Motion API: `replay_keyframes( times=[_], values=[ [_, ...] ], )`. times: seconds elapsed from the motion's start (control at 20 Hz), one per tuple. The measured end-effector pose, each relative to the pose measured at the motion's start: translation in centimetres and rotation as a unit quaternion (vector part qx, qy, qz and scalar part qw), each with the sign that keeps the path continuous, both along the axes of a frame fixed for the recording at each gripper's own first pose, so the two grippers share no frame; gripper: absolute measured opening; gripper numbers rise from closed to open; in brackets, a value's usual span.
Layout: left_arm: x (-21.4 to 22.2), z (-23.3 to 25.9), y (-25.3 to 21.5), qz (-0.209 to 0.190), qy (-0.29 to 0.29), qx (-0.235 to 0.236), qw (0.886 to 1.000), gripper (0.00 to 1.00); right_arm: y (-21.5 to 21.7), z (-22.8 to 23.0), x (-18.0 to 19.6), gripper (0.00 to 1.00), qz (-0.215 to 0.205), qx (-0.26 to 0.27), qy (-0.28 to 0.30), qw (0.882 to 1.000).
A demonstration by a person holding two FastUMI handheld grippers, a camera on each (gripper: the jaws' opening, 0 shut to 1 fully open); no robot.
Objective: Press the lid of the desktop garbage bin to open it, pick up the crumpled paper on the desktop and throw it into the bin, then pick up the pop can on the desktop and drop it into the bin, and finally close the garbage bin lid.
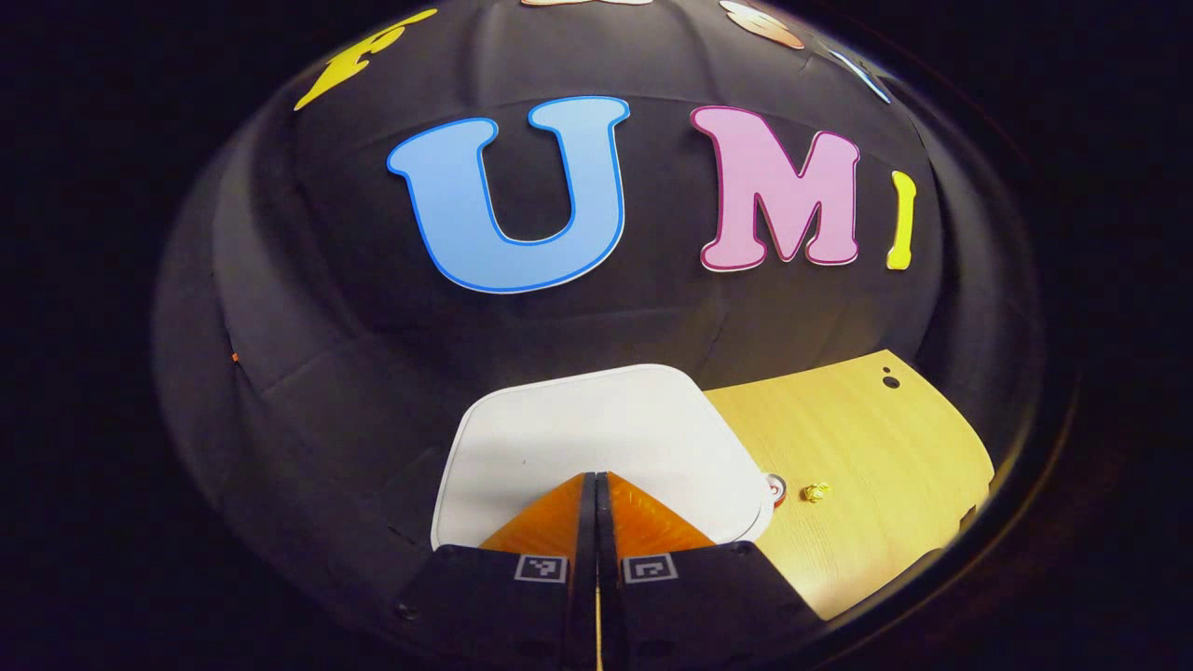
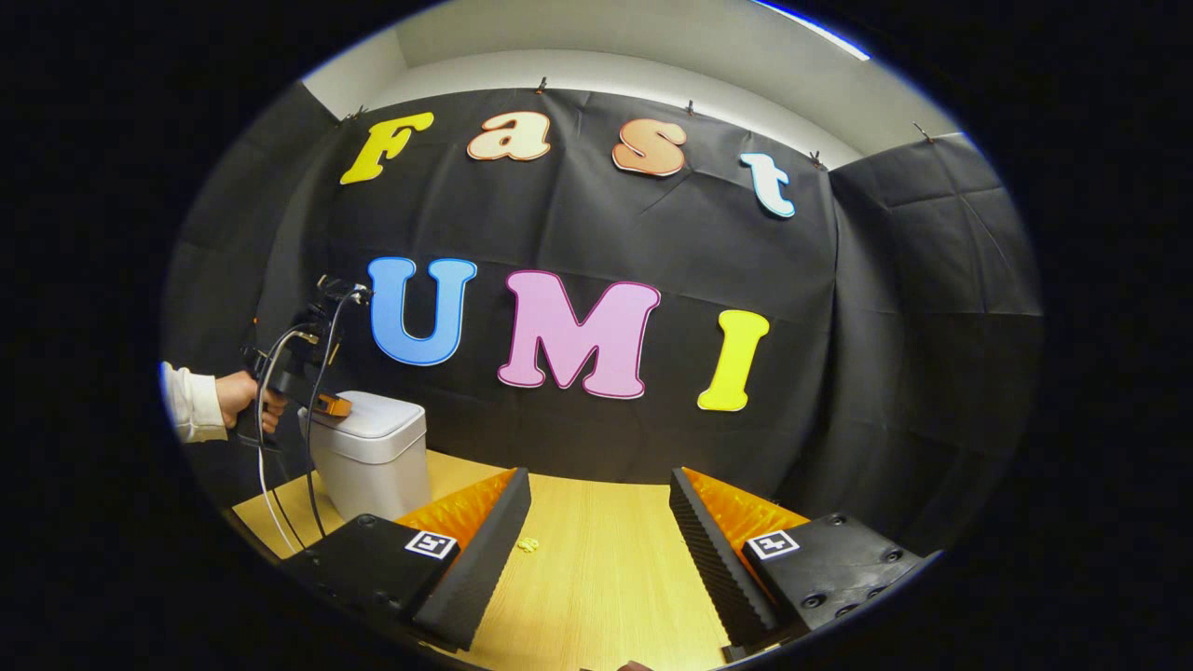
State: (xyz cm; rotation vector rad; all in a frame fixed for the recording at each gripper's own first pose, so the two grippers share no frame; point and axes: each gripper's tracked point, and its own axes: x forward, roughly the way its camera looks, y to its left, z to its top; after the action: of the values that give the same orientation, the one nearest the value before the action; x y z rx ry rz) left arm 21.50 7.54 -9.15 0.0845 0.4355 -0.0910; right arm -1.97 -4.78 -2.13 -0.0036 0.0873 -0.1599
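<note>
The white desktop bin (image 2: 373, 466) stands at the table's left end with its lid (image 1: 596, 429) down. My left gripper (image 1: 596, 475) is shut with nothing between its fingers, tips over the lid's near part. In the right gripper view the left gripper (image 2: 335, 404) rests at the lid's left edge, held by a hand (image 2: 242, 396). A small yellow crumpled paper (image 1: 818, 491) (image 2: 528, 545) lies on the wood. A round red-and-silver can top (image 1: 775, 487) peeks past the lid's right edge. My right gripper (image 2: 596, 499) hangs open above the table.
The light wooden table (image 2: 606, 578) (image 1: 867, 438) runs right from the bin. Black cloth walls close the booth behind and on both sides. A white and a black cable (image 2: 270, 485) hang from the left gripper near the bin. Two small dark holes (image 1: 890, 380) mark the table's far corner.
</note>
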Motion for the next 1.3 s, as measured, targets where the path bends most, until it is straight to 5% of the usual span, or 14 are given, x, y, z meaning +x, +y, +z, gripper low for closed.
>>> replay_keyframes(
  times=[0.25,0.35,0.45,0.55,0.85,1.3],
  values=[
    [-0.5,6.4,0.8,0.006,-0.104,-0.049,0.993,0.10,0.5,-1.0,0.0,0.96,0.006,0.004,0.027,1.000],
    [-2.2,8.4,1.3,0.003,-0.128,-0.065,0.990,0.35,1.1,-1.3,0.3,0.96,0.016,0.005,0.035,0.999],
    [-3.7,9.8,1.5,0.001,-0.149,-0.060,0.987,0.47,1.4,-1.7,1.1,0.96,0.031,-0.005,0.043,0.999],
    [-6.4,11.6,1.8,-0.001,-0.176,-0.063,0.982,0.98,2.3,-2.6,2.5,0.96,0.062,0.010,0.061,0.996],
    [-15.1,13.4,2.8,0.016,-0.207,-0.076,0.975,0.94,4.8,-8.0,9.0,0.97,0.145,0.038,0.133,0.980],
    [-23.3,13.5,2.0,0.131,-0.206,-0.043,0.969,0.95,8.9,-25.2,21.6,0.98,0.255,0.029,0.259,0.931]
  ],
)
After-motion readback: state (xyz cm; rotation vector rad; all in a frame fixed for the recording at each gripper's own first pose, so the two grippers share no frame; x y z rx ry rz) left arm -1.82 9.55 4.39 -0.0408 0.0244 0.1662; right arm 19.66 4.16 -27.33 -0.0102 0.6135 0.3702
